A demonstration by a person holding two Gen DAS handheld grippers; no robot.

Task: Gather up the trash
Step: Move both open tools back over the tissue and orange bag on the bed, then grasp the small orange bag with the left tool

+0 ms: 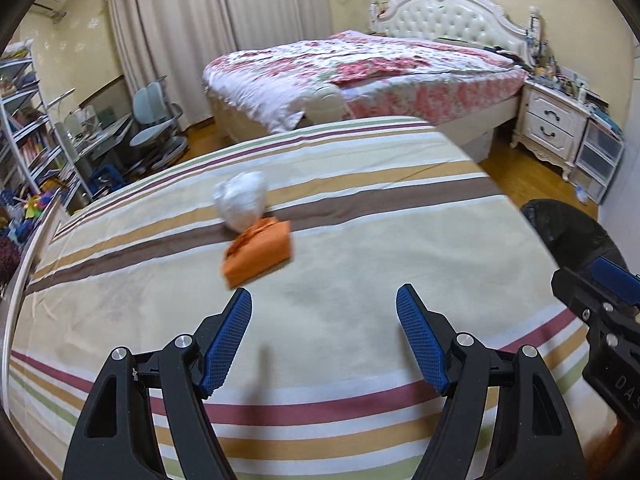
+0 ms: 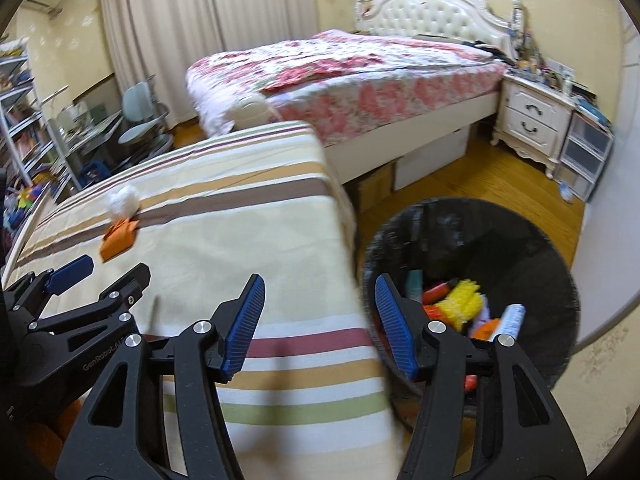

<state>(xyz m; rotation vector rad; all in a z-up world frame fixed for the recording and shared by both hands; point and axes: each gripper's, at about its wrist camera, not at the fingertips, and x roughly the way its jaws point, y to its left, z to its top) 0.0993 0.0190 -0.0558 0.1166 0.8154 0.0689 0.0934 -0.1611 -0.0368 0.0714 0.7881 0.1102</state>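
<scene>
Nearest the lens, the left claw (image 1: 324,334) hangs over the striped bedcover (image 1: 360,280) with its blue pads wide apart and nothing between them, tilted down toward the cloth as if lined up for the next pick. The right claw (image 2: 320,320) is also parted and empty; it sits over the bed's edge, one pad above the stripes and the other above the black bin (image 2: 520,240), a placement that suits dropping things straight in.

The bin stands on the wooden floor just beside the bed, close enough that litter need only be carried sideways. Inside lie bright pieces already collected: a yellow item, orange scraps, a small white tube.

Farther up the cover, what remains of the trash waits together: an orange paper packet (image 1: 260,250) and, touching its far end, a crumpled white tissue (image 1: 242,200). Both lie ahead of the left claw, well clear of its pads, so that claw looks the better placed to take them.

Beyond, a floral bed and a nightstand fill the room.
</scene>
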